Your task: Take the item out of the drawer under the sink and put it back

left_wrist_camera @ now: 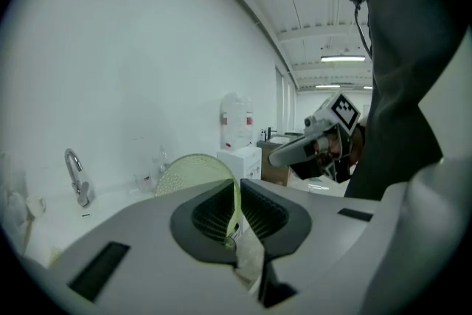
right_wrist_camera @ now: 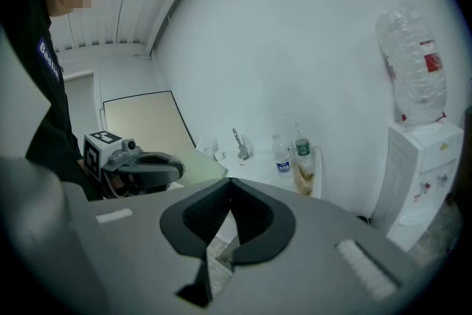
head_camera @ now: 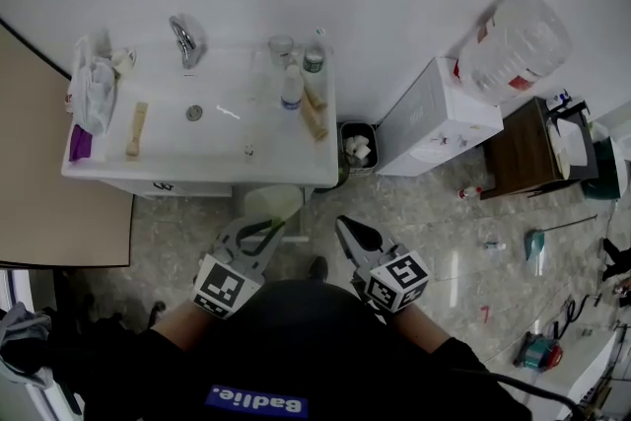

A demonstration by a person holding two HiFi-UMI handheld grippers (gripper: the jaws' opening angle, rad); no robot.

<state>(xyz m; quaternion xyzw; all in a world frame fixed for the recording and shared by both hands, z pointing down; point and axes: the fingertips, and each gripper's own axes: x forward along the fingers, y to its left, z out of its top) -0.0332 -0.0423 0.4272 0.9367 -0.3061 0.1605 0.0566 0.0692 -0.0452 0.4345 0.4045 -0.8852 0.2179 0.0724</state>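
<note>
A pale green round mesh item (head_camera: 272,205) hangs in front of the white sink (head_camera: 197,175), above the floor. My left gripper (head_camera: 258,230) is shut on its rim; in the left gripper view the thin green edge (left_wrist_camera: 236,195) runs between the dark pads and the mesh disc (left_wrist_camera: 193,172) rises beyond them. My right gripper (head_camera: 347,230) is held beside it, a little to the right, jaws together with nothing in them (right_wrist_camera: 230,187). The cabinet front (head_camera: 163,185) under the sink shows only as a thin strip, so I cannot see the drawer itself.
Bottles (head_camera: 292,86), a tap (head_camera: 183,39) and cloths (head_camera: 94,89) stand on the sink top. A small bin (head_camera: 357,148) and a water dispenser (head_camera: 434,118) with a big bottle (head_camera: 513,44) are to its right, then a brown table (head_camera: 527,148). A beige panel (head_camera: 54,163) is at the left.
</note>
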